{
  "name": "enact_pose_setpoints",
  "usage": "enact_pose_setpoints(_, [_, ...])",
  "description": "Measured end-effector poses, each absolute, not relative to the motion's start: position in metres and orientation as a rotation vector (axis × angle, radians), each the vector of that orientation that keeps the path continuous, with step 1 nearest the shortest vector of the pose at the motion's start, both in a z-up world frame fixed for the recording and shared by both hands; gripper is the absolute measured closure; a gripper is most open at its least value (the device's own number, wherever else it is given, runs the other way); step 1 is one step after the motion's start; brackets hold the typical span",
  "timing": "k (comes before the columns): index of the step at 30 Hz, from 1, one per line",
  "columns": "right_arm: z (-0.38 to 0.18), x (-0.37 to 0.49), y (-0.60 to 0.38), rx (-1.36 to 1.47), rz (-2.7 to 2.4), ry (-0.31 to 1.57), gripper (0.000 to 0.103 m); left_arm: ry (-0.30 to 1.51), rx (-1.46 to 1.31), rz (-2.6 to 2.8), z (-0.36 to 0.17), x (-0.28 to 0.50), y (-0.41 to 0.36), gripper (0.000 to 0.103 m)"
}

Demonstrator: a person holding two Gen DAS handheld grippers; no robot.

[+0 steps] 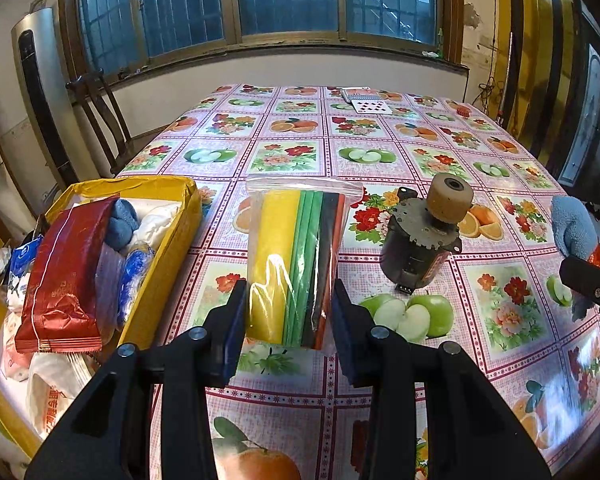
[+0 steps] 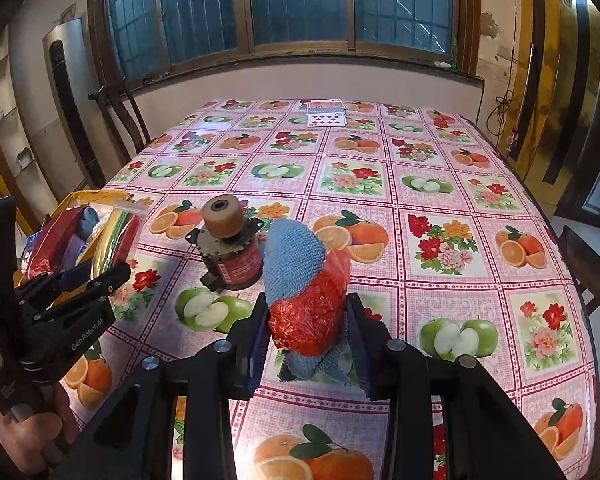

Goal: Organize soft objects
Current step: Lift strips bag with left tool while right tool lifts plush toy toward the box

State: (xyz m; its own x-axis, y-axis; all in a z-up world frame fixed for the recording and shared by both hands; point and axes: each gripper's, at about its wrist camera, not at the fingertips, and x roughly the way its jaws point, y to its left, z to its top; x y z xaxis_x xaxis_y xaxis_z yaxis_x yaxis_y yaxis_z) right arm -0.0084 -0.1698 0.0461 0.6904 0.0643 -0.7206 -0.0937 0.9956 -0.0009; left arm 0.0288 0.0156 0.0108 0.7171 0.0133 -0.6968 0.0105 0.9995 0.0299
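On my left gripper (image 2: 100, 276), seen from the right wrist camera, the black body carries the white lettering "GenRobot.AI". A white bag (image 1: 54, 396) in the yellow box bears orange Chinese characters I cannot make out. The red pack's (image 1: 66, 276) gold print and the motor's red label (image 2: 242, 266) are too small to read.
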Motion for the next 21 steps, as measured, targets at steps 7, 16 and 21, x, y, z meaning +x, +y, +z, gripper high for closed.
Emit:
enact_pose_setpoints(7, [0.046, -0.012, -0.150, -0.057, 0.114, 0.802, 0.066, 0.764, 0.025, 0.003, 0.011, 0.021, 0.019, 0.066])
enact_pose_setpoints(16, [0.047, -0.017, -0.133, -0.088, 0.144, 0.810, 0.066, 0.761, 0.012, 0.002, 0.013, 0.014, 0.023, 0.066])
enact_pose_setpoints(21, [0.053, -0.018, -0.118, -0.106, 0.172, 0.800, 0.066, 0.748, -0.009, -0.005, 0.022, 0.005, 0.031, 0.066])
